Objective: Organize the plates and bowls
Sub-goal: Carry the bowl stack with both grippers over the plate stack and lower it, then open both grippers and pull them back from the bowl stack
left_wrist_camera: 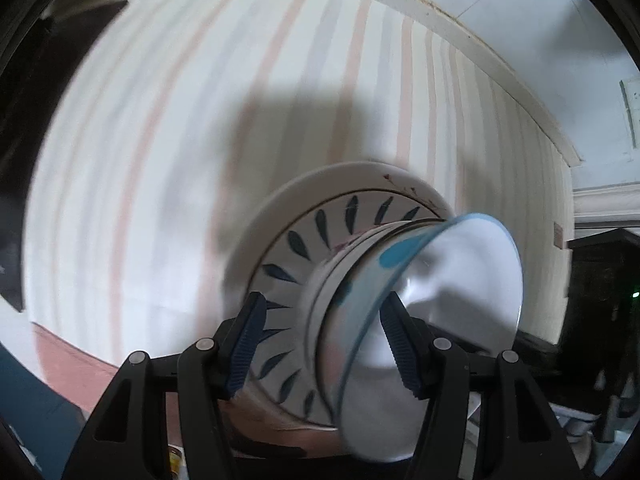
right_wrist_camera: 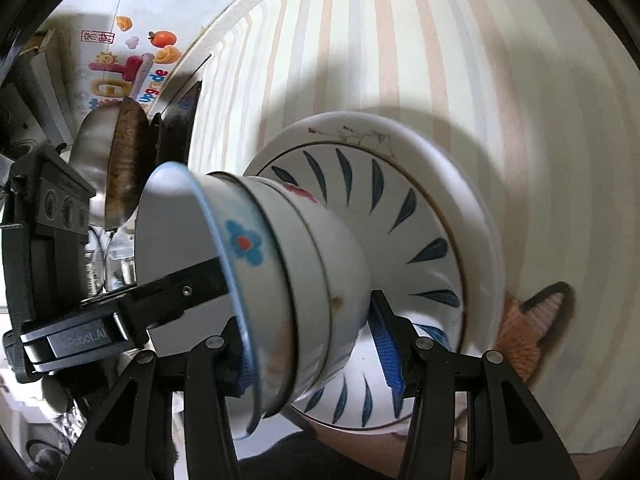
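Note:
Three nested bowls stand in a plate with dark blue leaf strokes (right_wrist_camera: 400, 208), which lies on a larger white plate (right_wrist_camera: 452, 168). The top bowl (right_wrist_camera: 244, 240) is white with a blue rim and a blue flower. My right gripper (right_wrist_camera: 310, 356) straddles the bowls' near wall: one finger sits behind the top rim, and the other pad stands just clear of the lowest bowl's foot. My left gripper (left_wrist_camera: 324, 346) straddles the opposite wall, one pad inside the top bowl (left_wrist_camera: 460, 280). Its other pad stands apart, with the leaf plate (left_wrist_camera: 304, 240) showing between pad and bowls.
The stack rests on a pastel striped cloth (left_wrist_camera: 160, 120). A steel bowl with a brown rim (right_wrist_camera: 120, 168) and a colourful printed box (right_wrist_camera: 120, 68) stand at the far left. An orange knitted star (right_wrist_camera: 532, 320) lies beside the plates. Dark furniture (left_wrist_camera: 600, 280) is beyond the table edge.

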`<action>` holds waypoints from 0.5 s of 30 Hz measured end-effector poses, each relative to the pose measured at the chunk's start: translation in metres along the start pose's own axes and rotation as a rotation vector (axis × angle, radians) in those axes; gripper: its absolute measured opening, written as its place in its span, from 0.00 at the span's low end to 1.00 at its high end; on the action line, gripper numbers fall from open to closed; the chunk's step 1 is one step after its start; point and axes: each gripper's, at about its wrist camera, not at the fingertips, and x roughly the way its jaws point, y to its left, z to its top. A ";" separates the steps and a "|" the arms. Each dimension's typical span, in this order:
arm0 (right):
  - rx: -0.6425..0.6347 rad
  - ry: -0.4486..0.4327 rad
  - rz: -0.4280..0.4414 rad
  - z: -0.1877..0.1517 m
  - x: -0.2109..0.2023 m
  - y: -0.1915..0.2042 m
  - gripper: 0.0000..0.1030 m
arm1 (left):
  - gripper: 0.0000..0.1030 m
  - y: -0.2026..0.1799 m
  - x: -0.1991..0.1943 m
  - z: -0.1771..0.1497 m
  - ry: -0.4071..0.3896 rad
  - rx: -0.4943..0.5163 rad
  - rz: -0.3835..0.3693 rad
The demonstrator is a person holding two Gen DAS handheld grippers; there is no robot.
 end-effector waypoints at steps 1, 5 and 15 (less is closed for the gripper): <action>-0.008 -0.017 -0.018 -0.001 -0.005 0.002 0.51 | 0.55 0.000 -0.004 -0.002 -0.013 0.006 0.015; -0.056 -0.090 -0.094 -0.007 -0.029 0.017 0.51 | 0.56 0.000 -0.021 -0.012 -0.061 0.027 0.060; -0.129 -0.287 -0.352 -0.051 -0.082 0.065 0.86 | 0.84 -0.002 -0.080 -0.043 -0.288 0.122 0.183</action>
